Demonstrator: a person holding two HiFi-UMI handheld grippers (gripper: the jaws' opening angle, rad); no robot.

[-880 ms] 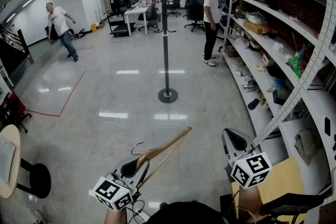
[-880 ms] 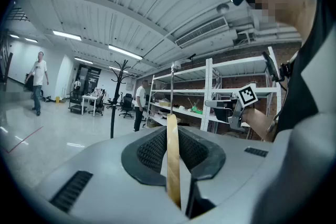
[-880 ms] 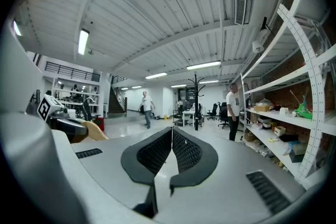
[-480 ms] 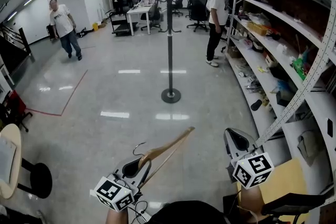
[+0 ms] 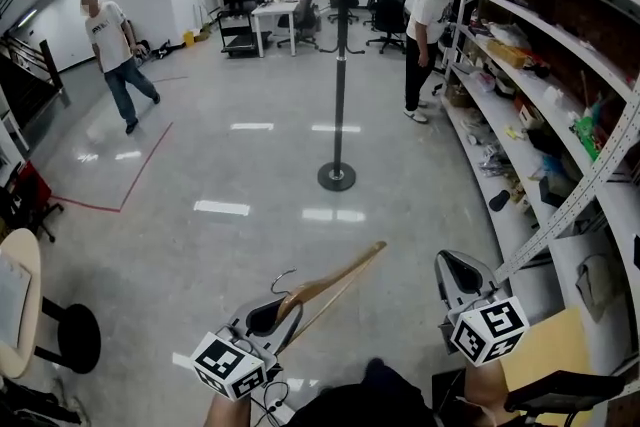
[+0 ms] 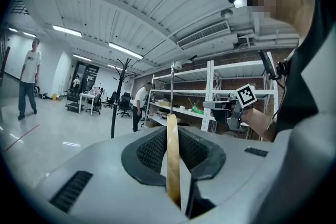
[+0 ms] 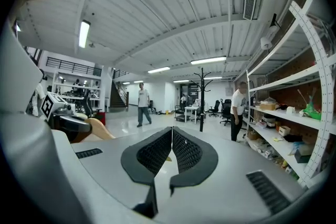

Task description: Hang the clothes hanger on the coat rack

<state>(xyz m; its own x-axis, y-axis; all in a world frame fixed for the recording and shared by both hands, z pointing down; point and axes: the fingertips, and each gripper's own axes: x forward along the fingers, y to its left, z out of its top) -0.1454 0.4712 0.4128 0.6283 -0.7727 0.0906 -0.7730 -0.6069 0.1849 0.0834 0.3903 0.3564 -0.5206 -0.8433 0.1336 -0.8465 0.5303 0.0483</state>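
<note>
The left gripper (image 5: 268,315) is clamped on the hanger (image 5: 335,277) near its hook. The hanger's long axis runs forward and rightward, well short of the rack (image 5: 340,65). The right gripper (image 5: 460,272) is closed and empty.

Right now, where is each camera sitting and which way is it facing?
Head view: on the person's head, facing forward and down across the floor to the coat rack; shows the left gripper shut on the hanger, and the right gripper.
Left gripper view: on the left gripper, looking along its jaws towards the shelving; the person's torso fills the right.
Right gripper view: on the right gripper, looking along its shut, empty jaws down the room; the left gripper shows at left.
Shared: all three see the coat rack.
</note>
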